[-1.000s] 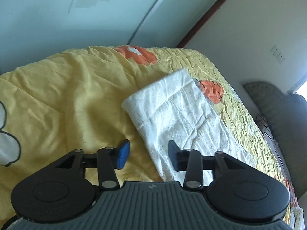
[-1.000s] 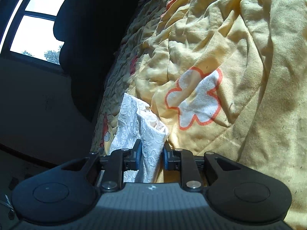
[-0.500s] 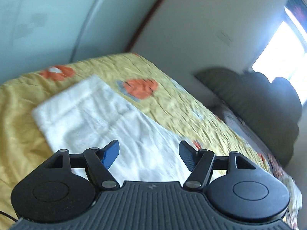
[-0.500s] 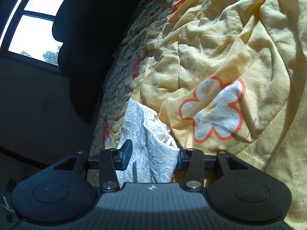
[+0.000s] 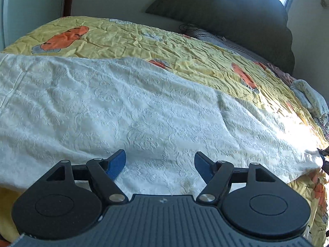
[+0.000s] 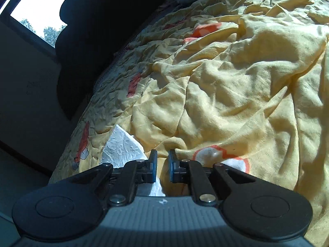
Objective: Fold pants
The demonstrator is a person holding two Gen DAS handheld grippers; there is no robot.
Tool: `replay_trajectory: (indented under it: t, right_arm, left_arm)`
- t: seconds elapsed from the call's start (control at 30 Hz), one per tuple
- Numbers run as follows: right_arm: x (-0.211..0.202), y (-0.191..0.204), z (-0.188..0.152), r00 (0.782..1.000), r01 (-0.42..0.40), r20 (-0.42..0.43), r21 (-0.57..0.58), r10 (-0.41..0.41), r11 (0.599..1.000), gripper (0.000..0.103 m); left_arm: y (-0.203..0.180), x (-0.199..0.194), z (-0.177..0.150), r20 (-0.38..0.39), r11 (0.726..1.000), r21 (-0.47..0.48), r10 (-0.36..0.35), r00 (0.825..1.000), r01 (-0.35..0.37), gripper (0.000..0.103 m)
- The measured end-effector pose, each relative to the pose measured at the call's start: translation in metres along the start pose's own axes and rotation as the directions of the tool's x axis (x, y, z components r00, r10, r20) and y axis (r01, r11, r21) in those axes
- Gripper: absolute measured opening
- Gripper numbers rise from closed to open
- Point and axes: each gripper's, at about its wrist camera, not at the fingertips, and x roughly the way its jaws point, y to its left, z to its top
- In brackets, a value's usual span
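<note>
The white textured pants (image 5: 127,111) lie folded lengthwise on the yellow quilt, filling most of the left wrist view. My left gripper (image 5: 160,165) is open and empty, low over the pants' near edge. In the right wrist view one end of the pants (image 6: 121,147) shows just left of my right gripper (image 6: 162,165). Its jaws stand nearly closed with a narrow gap. A strip of white cloth shows low between the fingers, but whether they pinch it is unclear.
The yellow quilt (image 6: 236,94) with orange flower prints is heavily rumpled. A dark padded headboard (image 5: 236,14) stands at the bed's far end, with a window (image 6: 39,14) behind it. A rolled pale cloth (image 5: 310,100) lies at the right edge.
My left gripper swung right along the pants toward the headboard and opened wider. My right gripper opened off the pants' end, shifted right, then narrowed again.
</note>
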Motion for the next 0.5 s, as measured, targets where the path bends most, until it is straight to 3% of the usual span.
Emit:
replay_trajectory:
  t: [0.1,0.27,0.5]
  right_arm:
    - [-0.022,-0.018,-0.008,0.996,-0.081,0.058,0.120,0.075,0.990,0.016]
    - [-0.064,-0.022,-0.033,0.992,-0.096,0.098,0.135,0.083,0.986,0.067]
    - [-0.042,0.006,-0.058,0.983,-0.121,-0.124,0.123,0.136,0.985,0.066]
  left_arm:
    - [-0.004,-0.001,0.001,-0.003,1.000,0.015,0.001,1.000,0.000,0.076]
    - [-0.008,-0.003,-0.002,0.011,0.999,0.033,0.002,1.000,-0.002,0.081]
    - [-0.016,-0.001,-0.009,0.031,0.997,0.080,0.010,0.999,-0.013,0.090]
